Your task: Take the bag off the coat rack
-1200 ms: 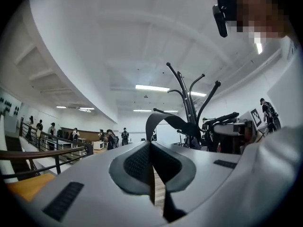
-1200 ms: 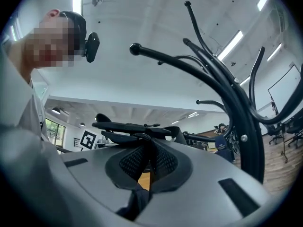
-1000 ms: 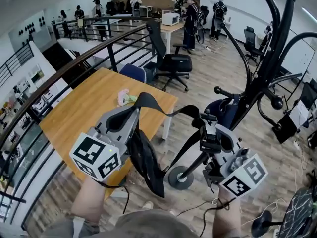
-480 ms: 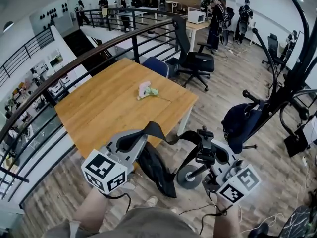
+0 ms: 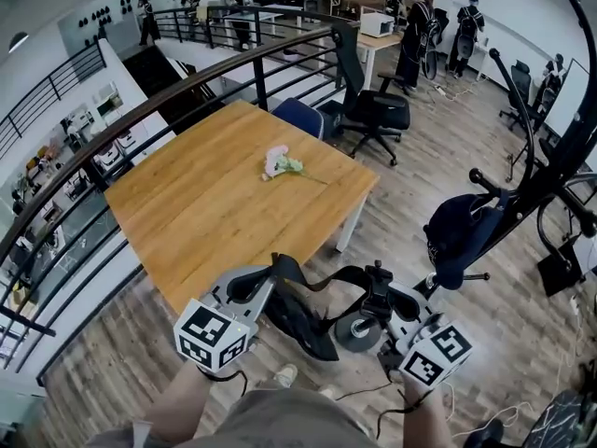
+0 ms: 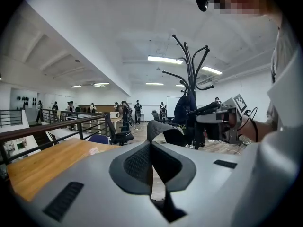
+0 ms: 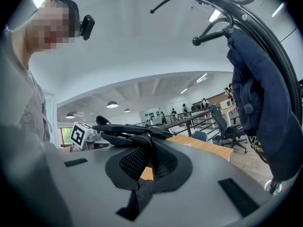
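A black bag [image 5: 300,317] hangs off the rack between my two grippers, held by its strap [image 5: 322,276]. My left gripper [image 5: 276,271] is shut on one end of the strap [image 6: 158,129], which loops up out of its jaws. My right gripper [image 5: 377,280] is shut on the other end, and the strap [image 7: 141,193] runs through its jaws. The black coat rack [image 5: 552,166] stands to the right, with a navy bag [image 5: 462,233] still hanging on it. In the right gripper view the rack's arms [image 7: 246,18] curve overhead and the navy bag [image 7: 258,103] hangs close by.
A wooden table [image 5: 215,203] with a small pink flower bundle [image 5: 278,163] stands ahead on the left. A black office chair [image 5: 373,110] is beyond it, and a railing [image 5: 140,119] runs along the left. A round base [image 5: 354,334] sits on the floor below the grippers. People stand far back.
Both grippers with the strap and black bag have come away from the rack and lower in the view. The head view has swung toward the table.
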Available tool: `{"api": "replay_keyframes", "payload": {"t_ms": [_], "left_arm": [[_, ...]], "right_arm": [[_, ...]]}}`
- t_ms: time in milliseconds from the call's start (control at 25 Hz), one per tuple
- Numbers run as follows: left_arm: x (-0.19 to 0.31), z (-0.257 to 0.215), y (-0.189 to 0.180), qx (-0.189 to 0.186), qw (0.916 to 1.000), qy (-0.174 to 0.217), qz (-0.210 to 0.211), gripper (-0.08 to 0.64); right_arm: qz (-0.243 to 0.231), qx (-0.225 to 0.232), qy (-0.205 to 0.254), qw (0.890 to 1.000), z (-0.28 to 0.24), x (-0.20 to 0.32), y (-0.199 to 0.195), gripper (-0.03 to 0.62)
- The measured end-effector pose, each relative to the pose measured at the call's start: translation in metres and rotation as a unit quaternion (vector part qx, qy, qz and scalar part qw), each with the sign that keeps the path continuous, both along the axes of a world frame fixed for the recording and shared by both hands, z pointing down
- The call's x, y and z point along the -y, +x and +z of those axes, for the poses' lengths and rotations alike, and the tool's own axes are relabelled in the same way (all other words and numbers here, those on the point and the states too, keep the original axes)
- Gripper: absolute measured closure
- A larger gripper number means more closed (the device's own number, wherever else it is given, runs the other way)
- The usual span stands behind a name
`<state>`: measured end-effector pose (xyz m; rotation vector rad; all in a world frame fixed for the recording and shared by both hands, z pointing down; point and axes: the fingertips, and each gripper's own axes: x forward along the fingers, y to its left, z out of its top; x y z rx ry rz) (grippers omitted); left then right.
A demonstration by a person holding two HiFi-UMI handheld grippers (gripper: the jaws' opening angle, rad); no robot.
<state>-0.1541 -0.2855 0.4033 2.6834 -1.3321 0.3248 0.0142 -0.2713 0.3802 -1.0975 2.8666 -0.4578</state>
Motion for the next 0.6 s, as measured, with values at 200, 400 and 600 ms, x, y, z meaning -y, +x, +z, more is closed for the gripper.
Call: {"api": "replay_keyframes", "payload": {"t_ms": [200,400,600], "left_arm": [[-0.005,0.024,0.001,-0.005,0.9995,-0.031,-0.006,0.545],[-0.008,0.036,0.001,-0.005,0.9988,-0.047,-0.008,0.545],[-0.002,0.034,-0.002,-0.005,0.9990,-0.043,-0.012,0.545]], "right_arm": [[-0.004,-0.010,-0.023,1.000,0.023,-0.002,-0.006,0.561],[-0.014,-0.020,-0.033,0.999,0.032,-0.007,-0.005,0.561],[-0.009,-0.018,-0.030,0.999,0.032,-0.002,0.005,0.561]]}}
